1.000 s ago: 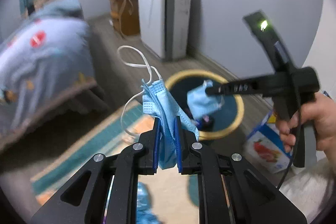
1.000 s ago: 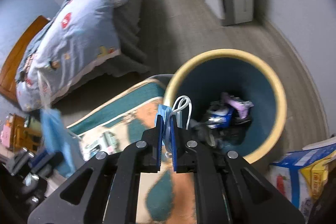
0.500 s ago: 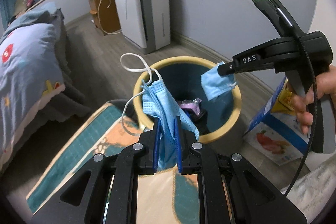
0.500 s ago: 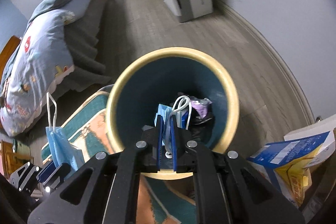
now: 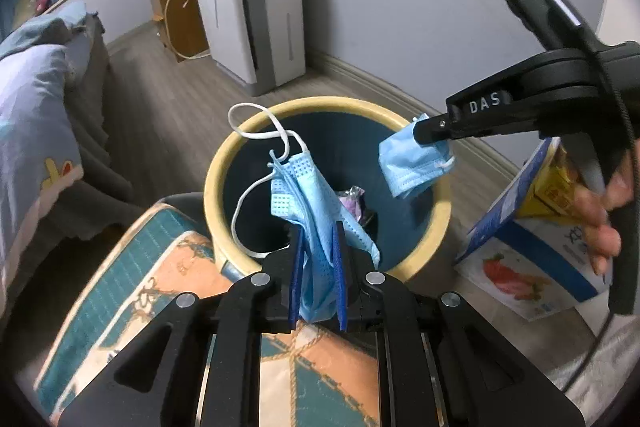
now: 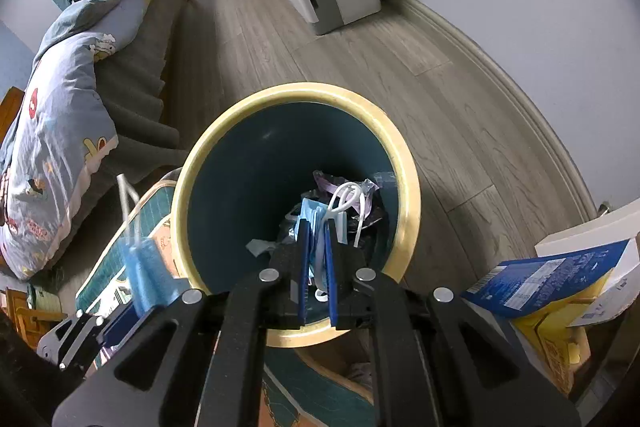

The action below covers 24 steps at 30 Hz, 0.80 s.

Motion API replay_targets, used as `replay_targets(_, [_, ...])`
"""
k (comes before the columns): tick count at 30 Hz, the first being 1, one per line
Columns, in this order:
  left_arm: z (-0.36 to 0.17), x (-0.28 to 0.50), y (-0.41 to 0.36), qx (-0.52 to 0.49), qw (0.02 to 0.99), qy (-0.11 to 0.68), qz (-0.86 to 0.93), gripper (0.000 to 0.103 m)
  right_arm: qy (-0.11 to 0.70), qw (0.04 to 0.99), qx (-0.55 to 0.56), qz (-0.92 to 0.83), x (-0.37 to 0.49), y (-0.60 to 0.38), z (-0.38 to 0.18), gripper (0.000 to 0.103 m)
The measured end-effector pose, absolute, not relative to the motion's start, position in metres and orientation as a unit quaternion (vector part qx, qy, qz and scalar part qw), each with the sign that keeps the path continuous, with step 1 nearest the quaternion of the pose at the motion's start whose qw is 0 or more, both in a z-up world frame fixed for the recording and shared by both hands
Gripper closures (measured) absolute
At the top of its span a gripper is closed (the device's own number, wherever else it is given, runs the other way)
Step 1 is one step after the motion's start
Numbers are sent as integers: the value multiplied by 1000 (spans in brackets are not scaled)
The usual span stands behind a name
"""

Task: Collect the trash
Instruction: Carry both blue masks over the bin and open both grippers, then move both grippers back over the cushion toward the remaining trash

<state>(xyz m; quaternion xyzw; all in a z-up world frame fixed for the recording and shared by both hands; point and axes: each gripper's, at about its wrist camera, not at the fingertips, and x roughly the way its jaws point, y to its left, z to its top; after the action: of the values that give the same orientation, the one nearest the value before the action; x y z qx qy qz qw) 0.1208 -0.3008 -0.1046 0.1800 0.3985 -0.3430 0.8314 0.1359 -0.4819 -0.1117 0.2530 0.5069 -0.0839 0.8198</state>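
A round bin (image 5: 224, 163) with a yellow rim and dark blue inside stands on the floor, with wrappers at its bottom. My left gripper (image 5: 318, 259) is shut on a blue face mask (image 5: 312, 195), whose white ear loops hang over the bin's near rim. My right gripper (image 6: 316, 247) is shut on a second blue mask (image 6: 310, 215) and hangs over the bin's (image 6: 404, 155) opening. In the left wrist view this gripper (image 5: 430, 135) reaches in from the right with its mask (image 5: 412, 163) dangling above the bin. The left mask (image 6: 146, 267) shows blurred at the lower left of the right wrist view.
A patterned orange and teal rug (image 5: 132, 291) lies under the grippers beside the bin. A blue and yellow carton (image 5: 532, 247) lies on the floor to the bin's right. A bed (image 6: 68, 99) stands to the left, a white appliance (image 5: 256, 11) against the wall behind.
Both grippers have moved toward the bin and lower. The right mask now hangs over the bin's opening, and the left mask has reached its near rim.
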Motion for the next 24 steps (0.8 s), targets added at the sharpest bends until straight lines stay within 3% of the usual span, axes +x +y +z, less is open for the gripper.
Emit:
replay_targets(11, [-100, 128, -306, 168, 851, 369, -332, 89, 446, 858, 249, -55, 136, -478, -88, 96])
replay_targets(13, [-94, 128, -305, 165, 862, 352, -326, 81, 429, 866, 253, -50, 135, -478, -83, 92])
replay_targets(14, [-93, 129, -303, 160, 865, 350, -323, 67, 424, 869, 251, -51, 135, -478, -80, 88])
replay_targets(15, [-93, 130, -303, 158, 867, 350, -318, 44, 423, 869, 250, -53, 135, -478, -80, 73])
replay_targets(16, [-93, 130, -301, 155, 871, 348, -311, 35, 424, 869, 248, -55, 135, -478, -80, 54])
replay_targets(17, [-92, 129, -298, 152, 876, 343, -304, 25, 425, 869, 246, -59, 136, -478, -80, 46])
replay_targets(20, [-93, 132, -296, 154, 874, 352, -297, 19, 431, 866, 244, -66, 137, -479, -81, 32])
replay_targets(22, [-92, 132, -293, 159, 876, 354, -286, 11, 434, 863, 250, -64, 139, -479, -82, 14])
replay_targets(24, [-91, 132, -286, 165, 877, 354, -281, 9, 434, 863, 252, -62, 139, -478, -81, 7])
